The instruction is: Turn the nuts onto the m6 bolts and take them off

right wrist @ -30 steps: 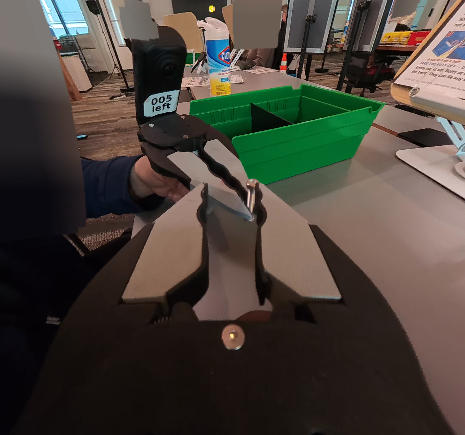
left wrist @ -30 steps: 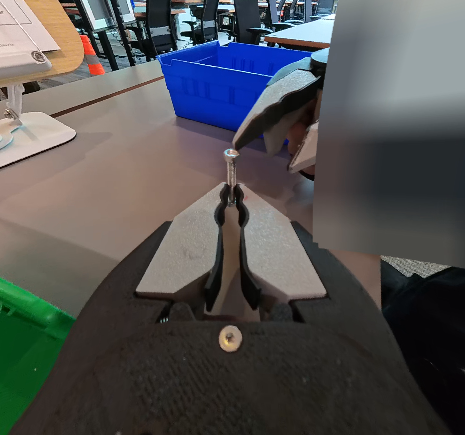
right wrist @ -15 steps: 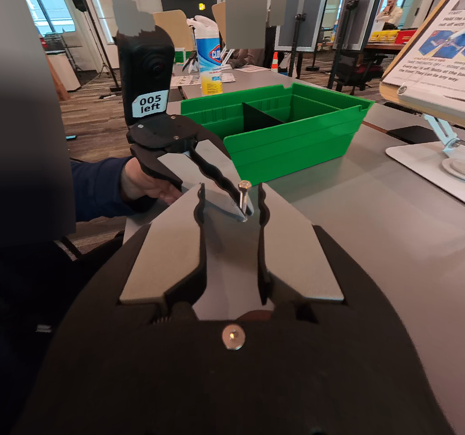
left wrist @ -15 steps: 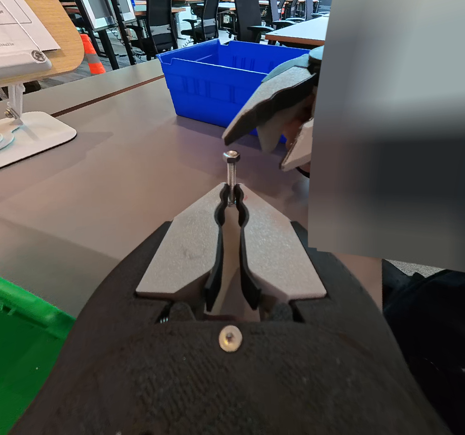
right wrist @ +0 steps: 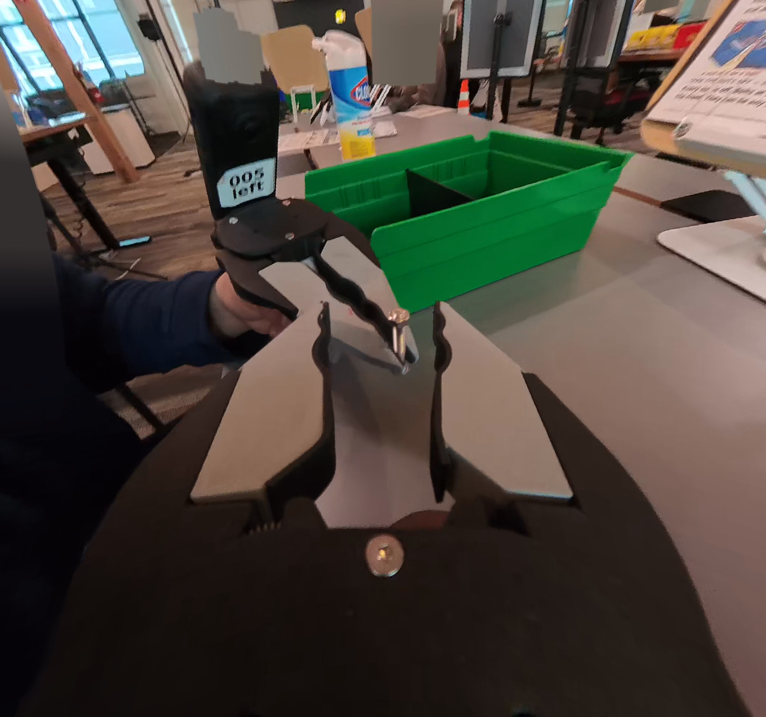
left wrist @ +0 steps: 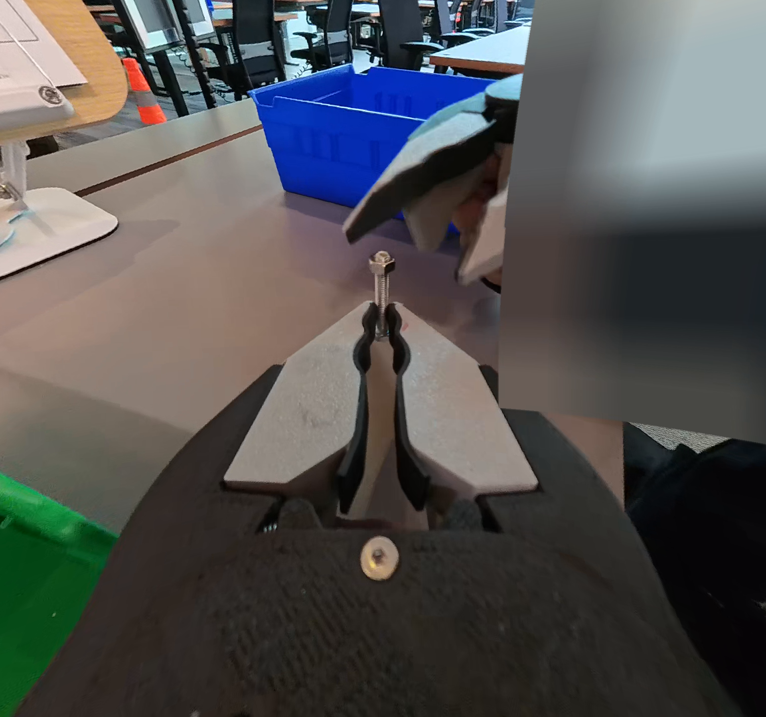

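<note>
Jaws of the left gripper (left wrist: 381, 318) are closed on the lower shank of a bolt (left wrist: 380, 295), which stands upright above the grey worktop (left wrist: 186, 282) with a nut (left wrist: 381, 262) at its upper end. Jaws of the right gripper (right wrist: 379, 336) stand wide apart and hold nothing; in the right wrist view the bolt (right wrist: 398, 334) shows between them but touches neither finger. From the left wrist view the right gripper (left wrist: 418, 216) hangs just above and to the right of the nut, clear of it. A blue bin (left wrist: 344, 158) sits behind the bolt toward the far edge of the worktop. A green bin (right wrist: 476, 233) with a black divider sits on the worktop on the left gripper's side. A white stand (left wrist: 45, 224) rests on the worktop beyond the green bin.
</note>
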Motion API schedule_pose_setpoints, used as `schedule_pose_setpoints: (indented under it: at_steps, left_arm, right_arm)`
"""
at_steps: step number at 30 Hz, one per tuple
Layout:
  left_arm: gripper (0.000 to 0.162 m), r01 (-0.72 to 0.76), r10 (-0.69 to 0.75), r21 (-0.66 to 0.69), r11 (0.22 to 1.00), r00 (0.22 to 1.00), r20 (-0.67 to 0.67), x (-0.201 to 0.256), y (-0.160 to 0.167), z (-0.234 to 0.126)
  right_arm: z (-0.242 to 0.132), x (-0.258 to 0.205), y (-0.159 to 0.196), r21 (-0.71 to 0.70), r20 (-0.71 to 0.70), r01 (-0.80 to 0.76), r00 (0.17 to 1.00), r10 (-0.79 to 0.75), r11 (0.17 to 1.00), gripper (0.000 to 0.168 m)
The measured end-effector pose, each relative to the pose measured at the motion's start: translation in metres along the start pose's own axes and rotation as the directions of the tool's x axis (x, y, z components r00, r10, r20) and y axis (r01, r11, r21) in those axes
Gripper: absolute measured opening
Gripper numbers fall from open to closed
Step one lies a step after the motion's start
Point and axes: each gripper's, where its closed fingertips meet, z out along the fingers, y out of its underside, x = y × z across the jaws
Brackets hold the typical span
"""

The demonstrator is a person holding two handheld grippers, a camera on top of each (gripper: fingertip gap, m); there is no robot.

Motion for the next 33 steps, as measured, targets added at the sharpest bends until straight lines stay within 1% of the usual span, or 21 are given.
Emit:
schedule_pose_setpoints:
  at_steps: [1,2,3,4,5,7,8,10,13,15,16,18,19,21,23,25,26,27,29,31,33]
  left_arm:
    - [0.002,0.004,-0.004,0.002,1.0,1.0,0.004,-0.001,0.0,0.0]
    - [0.003,0.014,-0.014,0.001,1.0,1.0,0.018,-0.004,0.0,-0.001]
    - [0.002,0.038,-0.038,-0.001,0.999,0.998,0.051,-0.012,0.001,-0.001]
    - [0.002,0.066,-0.066,-0.004,0.998,0.995,0.075,-0.019,0.002,-0.003]
    - [0.002,0.092,-0.093,0.006,0.996,0.993,0.075,-0.022,0.001,-0.004]
    - [0.002,0.092,-0.092,0.018,0.996,0.994,0.056,-0.019,0.0,-0.005]
    - [0.002,0.071,-0.071,0.008,0.997,0.996,0.055,-0.017,0.001,-0.004]
    - [0.002,0.036,-0.036,-0.01,0.999,0.998,0.046,-0.012,0.002,-0.001]
    - [0.002,0.024,-0.024,-0.009,1.0,0.999,0.021,-0.006,0.002,0.0]
    - [0.002,0.034,-0.034,-0.007,0.999,0.999,0.029,-0.008,0.002,-0.001]
    - [0.002,0.04,-0.039,-0.004,0.999,0.999,0.031,-0.009,0.001,-0.001]
    - [0.002,0.058,-0.057,-0.006,0.998,0.997,0.055,-0.014,0.002,-0.002]
    - [0.002,0.067,-0.067,-0.005,0.998,0.997,0.05,-0.014,0.002,-0.002]
    - [0.002,0.055,-0.055,0.001,0.998,0.998,0.026,-0.01,0.001,-0.002]
    - [0.002,0.026,-0.026,-0.011,1.0,0.999,-0.021,0.001,0.002,0.0]
    - [0.002,0.002,-0.003,-0.028,1.0,0.999,-0.035,0.006,0.004,0.003]
    - [0.002,0.001,-0.002,-0.027,1.0,0.999,-0.034,0.006,0.004,0.003]
    - [0.002,0.007,-0.007,-0.022,1.0,0.999,-0.033,0.005,0.003,0.002]
    - [0.003,0.018,-0.019,-0.019,1.0,0.999,-0.04,0.006,0.003,0.002]
    - [0.003,0.034,-0.034,0.0,0.999,0.999,-0.033,0.004,0.0,0.001]
    - [0.014,0.046,-0.045,0.029,0.999,0.998,-0.044,0.006,-0.004,0.0]
  right_arm:
    - [0.002,-0.003,0.006,-0.03,0.016,0.006,1.0,-0.006,1.0,0.046]
    - [0.002,-0.011,0.01,-0.053,0.059,0.013,0.998,-0.01,0.999,0.044]
    - [-0.001,-0.023,0.008,-0.044,0.122,0.038,0.992,-0.033,0.998,0.032]
    - [-0.008,-0.039,0.0,0.016,0.194,0.075,0.978,-0.076,0.997,0.005]
    - [-0.013,-0.041,-0.009,0.082,0.181,0.095,0.977,-0.108,0.992,0.003]
    - [-0.016,-0.02,-0.015,0.11,0.067,0.092,0.993,-0.1,0.99,0.021]
    - [-0.015,-0.012,-0.014,0.092,0.045,0.055,0.997,-0.059,0.994,0.033]
    - [-0.009,0.001,-0.009,0.059,0.015,-0.012,1.0,0.011,0.998,0.037]
    - [0.002,0.01,0.006,-0.032,-0.035,-0.013,0.999,0.011,0.999,0.044]
    - [0.006,0.006,0.013,-0.066,-0.024,0.0,1.0,-0.002,0.998,0.044]
    - [0.007,-0.003,0.014,-0.074,0.03,0.008,1.0,-0.006,0.997,0.038]
    - [-0.001,-0.04,0.01,-0.047,0.244,0.033,0.97,-0.02,0.998,0.008]
    - [-0.005,-0.043,0.005,-0.007,0.254,0.035,0.967,-0.032,0.999,0.01]
    - [-0.006,-0.015,0.0,0.026,0.095,0.025,0.995,-0.028,0.999,0.028]
    - [-0.004,0.012,0.001,0.014,-0.029,-0.022,0.999,0.022,1.0,0.036]
    - [0.003,0.012,0.004,-0.015,-0.02,-0.039,0.999,0.039,0.999,0.041]
    - [0.007,0.005,0.008,-0.045,0.015,-0.02,1.0,0.021,0.999,0.033]
    - [0.011,0.001,0.015,-0.084,0.024,0.014,1.0,-0.012,0.996,0.015]
    - [0.012,0.005,0.017,-0.098,-0.038,0.077,0.996,-0.081,0.992,0.006]
    - [0.011,0.009,0.013,-0.084,-0.08,0.085,0.992,-0.092,0.993,0.006]
    - [0.006,0.016,0.005,-0.031,-0.138,0.052,0.989,-0.056,0.998,0.006]
